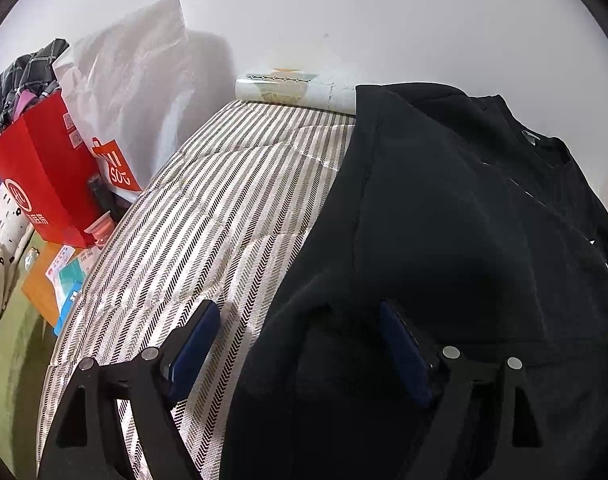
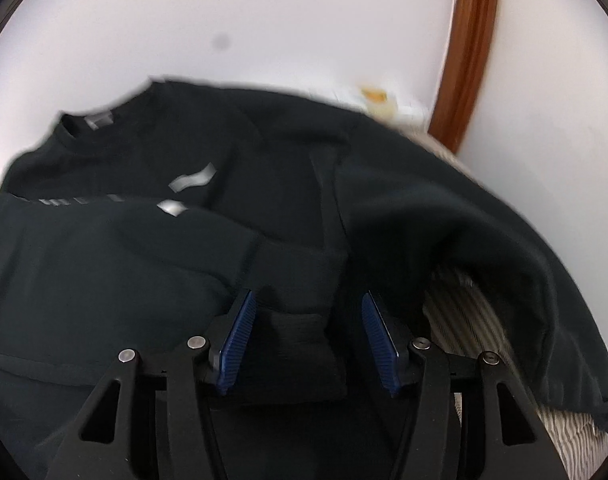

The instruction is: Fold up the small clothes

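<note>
A black sweatshirt point(image 1: 444, 220) lies on a striped quilted bed cover point(image 1: 207, 220), its collar at the far end. Its left side is folded in over the body. My left gripper point(image 1: 299, 320) is open over the garment's left edge, blue pads wide apart, one finger over the cover and one over the cloth. In the right wrist view the sweatshirt point(image 2: 183, 248) shows a grey chest print. My right gripper point(image 2: 308, 312) is open, and the ribbed sleeve cuff point(image 2: 299, 332) lies between its blue pads point(image 2: 239, 340) without being pinched.
A red paper bag point(image 1: 43, 168) and a white plastic bag point(image 1: 131, 72) stand left of the bed, with small packets point(image 1: 67, 276) below. A white roll point(image 1: 295, 90) lies against the wall at the far end. A wooden frame point(image 2: 468, 52) runs up the right wall.
</note>
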Demonstrator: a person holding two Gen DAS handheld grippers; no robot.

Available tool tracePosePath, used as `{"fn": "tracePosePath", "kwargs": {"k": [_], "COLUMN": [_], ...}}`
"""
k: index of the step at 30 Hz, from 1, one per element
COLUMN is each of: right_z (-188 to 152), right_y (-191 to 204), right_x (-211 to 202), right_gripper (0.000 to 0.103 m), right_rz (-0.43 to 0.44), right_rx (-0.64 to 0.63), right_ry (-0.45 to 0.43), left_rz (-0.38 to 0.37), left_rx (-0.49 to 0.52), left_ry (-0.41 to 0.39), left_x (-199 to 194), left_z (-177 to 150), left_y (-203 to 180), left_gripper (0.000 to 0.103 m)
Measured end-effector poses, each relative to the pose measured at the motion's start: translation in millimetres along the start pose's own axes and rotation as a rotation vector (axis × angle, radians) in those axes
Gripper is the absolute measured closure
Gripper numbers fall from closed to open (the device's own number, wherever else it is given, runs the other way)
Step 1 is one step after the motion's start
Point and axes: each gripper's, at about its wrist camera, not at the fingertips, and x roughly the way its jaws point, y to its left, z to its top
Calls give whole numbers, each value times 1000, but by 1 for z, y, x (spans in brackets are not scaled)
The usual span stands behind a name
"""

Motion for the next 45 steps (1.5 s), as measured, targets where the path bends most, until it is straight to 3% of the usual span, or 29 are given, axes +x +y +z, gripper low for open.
{"fn": "tracePosePath", "kwargs": {"k": [2,4,6,10,18,20,22,26,28,33,37,40,45], "right_z": [-1,-2,-2,-1,-1,0,-1,-1,5,31,45,52,60], "right_y": [-3,-1,2,-12,-5,-4,-2,13,32,115,192,247,315], "right_x": [4,3,2,-6,-6,-12,-24,-53,-67,-85,-74,-58,-39], "right_gripper": [49,79,97,98,96,84,68,61,54,53,53,54,54], "right_rz": [13,30,-18,11,-86,-104,-50,39,106,317,408,443,540], "right_rx": [20,12,-6,38,-26,-39,-41,-62,-94,-280,-407,-468,-524], "right_ry": [-7,-18,-31,-77,-106,-131,-156,-222,-235,-220,-206,-171,-142], "left_rz": [0,-1,-1,-5,0,2,2,-9,-7,-6,19,-4,-78], "left_rx": [0,-1,-1,-3,0,9,25,74,69,120,197,212,214], "left_ry": [1,0,0,-2,-6,-14,-20,-16,-2,28,18,22,31], "left_x": [0,0,0,0,-2,-4,-7,-13,-17,-32,-40,-38,-26], "left_z": [0,0,0,0,-1,-1,-1,2,4,1,-8,-9,0], "left_y": [0,0,0,1,0,-2,-3,-3,1,15,26,31,27], "left_gripper": [21,21,21,21,21,22,22,22,22,22,23,23,36]}}
